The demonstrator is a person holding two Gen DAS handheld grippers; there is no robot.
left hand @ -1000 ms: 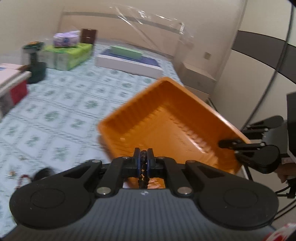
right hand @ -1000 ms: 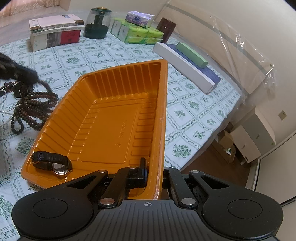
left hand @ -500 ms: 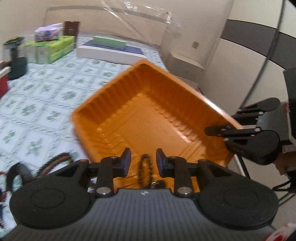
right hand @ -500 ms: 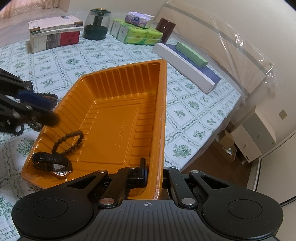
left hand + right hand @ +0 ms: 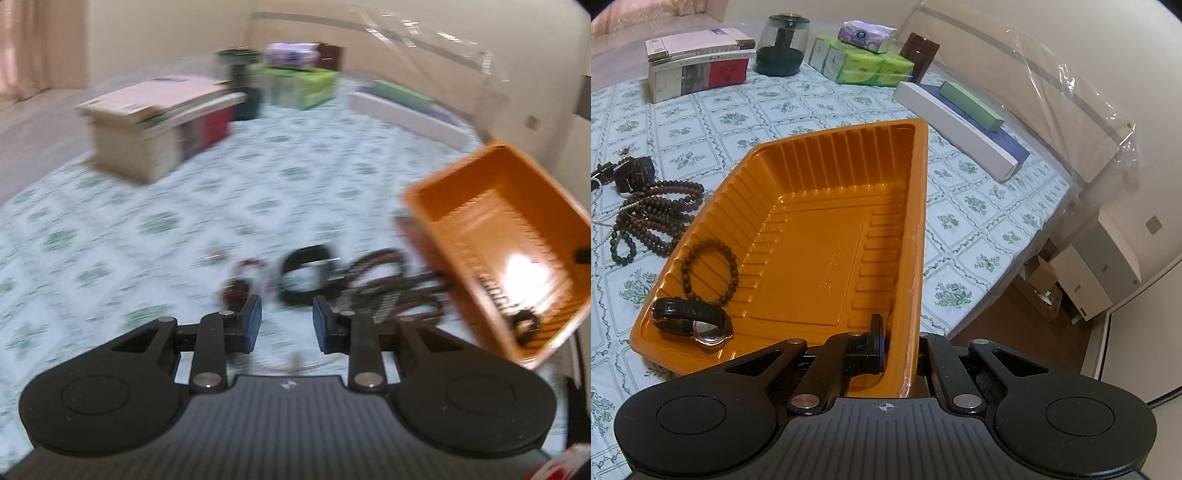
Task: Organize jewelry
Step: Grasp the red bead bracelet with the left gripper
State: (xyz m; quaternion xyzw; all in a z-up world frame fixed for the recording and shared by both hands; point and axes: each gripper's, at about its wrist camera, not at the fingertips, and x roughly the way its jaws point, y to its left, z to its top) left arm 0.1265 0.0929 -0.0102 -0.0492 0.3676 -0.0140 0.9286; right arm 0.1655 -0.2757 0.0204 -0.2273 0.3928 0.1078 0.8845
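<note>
My right gripper (image 5: pixel 901 350) is shut on the near rim of the orange tray (image 5: pixel 827 206), one finger inside the wall and the other hidden behind it. In the tray's left corner lie a dark bead bracelet (image 5: pixel 709 271) and a black-strapped wristwatch (image 5: pixel 692 321). My left gripper (image 5: pixel 287 314) is open with nothing between its blue pads. It hangs over the floral cloth just short of a black band (image 5: pixel 303 273), with a reddish bead piece (image 5: pixel 240 284) to its left. The pile of brown bead strings (image 5: pixel 399 284) lies left of the tray (image 5: pixel 517 206). That view is blurred.
Farther back on the cloth stand a stack of books (image 5: pixel 698 62), a dark green jar (image 5: pixel 783 44), green tissue packs (image 5: pixel 864 62) and a brown cup (image 5: pixel 919 55). A long white box (image 5: pixel 960 125) carries a green box (image 5: pixel 971 105). The cloth's edge drops to the floor on the right.
My left gripper opened and let the bead bracelet fall into the tray, then swung left and down toward the jewelry on the cloth. The right gripper and the tray stayed still.
</note>
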